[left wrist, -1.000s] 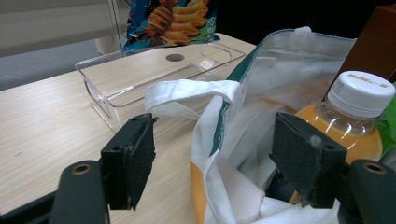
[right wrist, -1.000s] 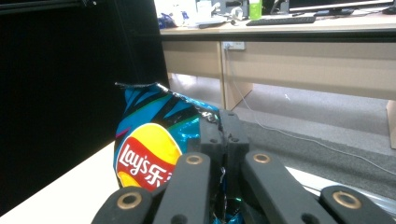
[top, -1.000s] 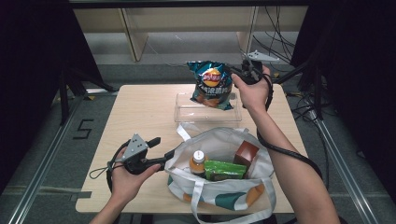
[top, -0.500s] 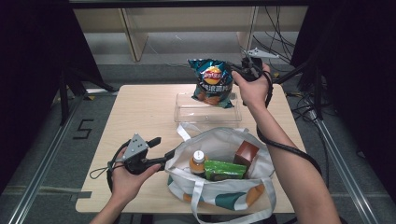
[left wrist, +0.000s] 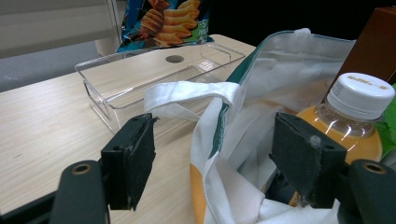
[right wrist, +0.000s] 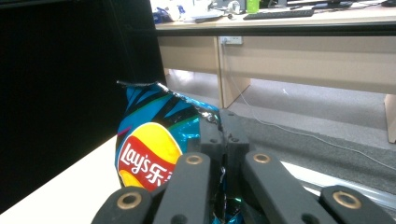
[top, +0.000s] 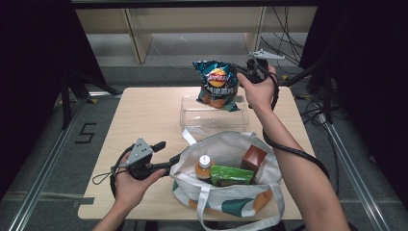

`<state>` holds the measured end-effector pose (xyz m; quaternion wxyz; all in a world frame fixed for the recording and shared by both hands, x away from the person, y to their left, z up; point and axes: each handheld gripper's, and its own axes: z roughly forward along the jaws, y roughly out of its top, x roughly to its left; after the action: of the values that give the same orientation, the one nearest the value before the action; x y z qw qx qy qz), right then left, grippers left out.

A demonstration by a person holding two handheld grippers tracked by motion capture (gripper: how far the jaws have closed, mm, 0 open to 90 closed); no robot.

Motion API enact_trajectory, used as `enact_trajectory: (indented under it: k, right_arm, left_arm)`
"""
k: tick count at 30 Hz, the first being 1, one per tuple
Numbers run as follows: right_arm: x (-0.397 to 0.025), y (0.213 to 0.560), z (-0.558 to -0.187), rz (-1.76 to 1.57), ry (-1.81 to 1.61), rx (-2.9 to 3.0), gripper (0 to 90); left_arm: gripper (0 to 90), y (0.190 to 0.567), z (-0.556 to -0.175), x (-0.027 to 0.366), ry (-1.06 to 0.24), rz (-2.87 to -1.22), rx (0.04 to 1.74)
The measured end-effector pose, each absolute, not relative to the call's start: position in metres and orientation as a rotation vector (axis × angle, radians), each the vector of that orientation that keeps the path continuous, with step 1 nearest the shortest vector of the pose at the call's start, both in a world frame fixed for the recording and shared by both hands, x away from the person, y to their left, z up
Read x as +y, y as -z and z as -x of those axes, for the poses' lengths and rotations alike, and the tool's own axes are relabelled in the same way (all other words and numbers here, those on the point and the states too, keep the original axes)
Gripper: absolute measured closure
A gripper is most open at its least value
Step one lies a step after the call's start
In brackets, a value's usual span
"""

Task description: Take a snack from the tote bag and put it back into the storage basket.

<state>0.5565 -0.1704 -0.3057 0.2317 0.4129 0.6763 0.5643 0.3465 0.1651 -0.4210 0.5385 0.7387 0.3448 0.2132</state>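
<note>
My right gripper (top: 239, 74) is shut on the top right edge of a blue Lay's chip bag (top: 217, 85), which hangs upright over a clear plastic tray (top: 214, 117) at the far side of the table. In the right gripper view the jaws (right wrist: 221, 126) pinch the bag's crimped top (right wrist: 149, 140). My left gripper (top: 168, 151) is open at the left rim of a white tote bag (top: 226, 202). In the left gripper view the bag's rim passes between the spread jaws (left wrist: 212, 154), untouched by the pads.
Inside the tote stand an orange juice bottle (top: 203, 167), a green packet (top: 232, 175) and a brown box (top: 253, 159). The bottle (left wrist: 355, 112) is just beyond my left gripper's right jaw. Bare wooden table (top: 139, 115) lies to the left of the tray.
</note>
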Motion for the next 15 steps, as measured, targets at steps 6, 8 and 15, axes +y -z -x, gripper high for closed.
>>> enact_trajectory:
  k: [6,8,15]
  right_arm:
    - [-0.1709,0.3077,-0.5609,-1.141,-1.54,1.86,90.0]
    - [-0.1698,0.3083,-0.5616,-1.155,-1.539,1.857,90.0]
    - [-0.1698,0.3103,-0.5665,-1.178,-1.52,1.858,90.0]
  left_arm:
    - [29.9,0.4202,-0.3461,0.1651,-0.511,-1.752,0.817]
    - [29.9,0.4203,-0.3463,0.1654,-0.512,-1.752,0.817]
    - [30.3,0.4207,-0.3469,0.1655,-0.514,-1.754,0.817]
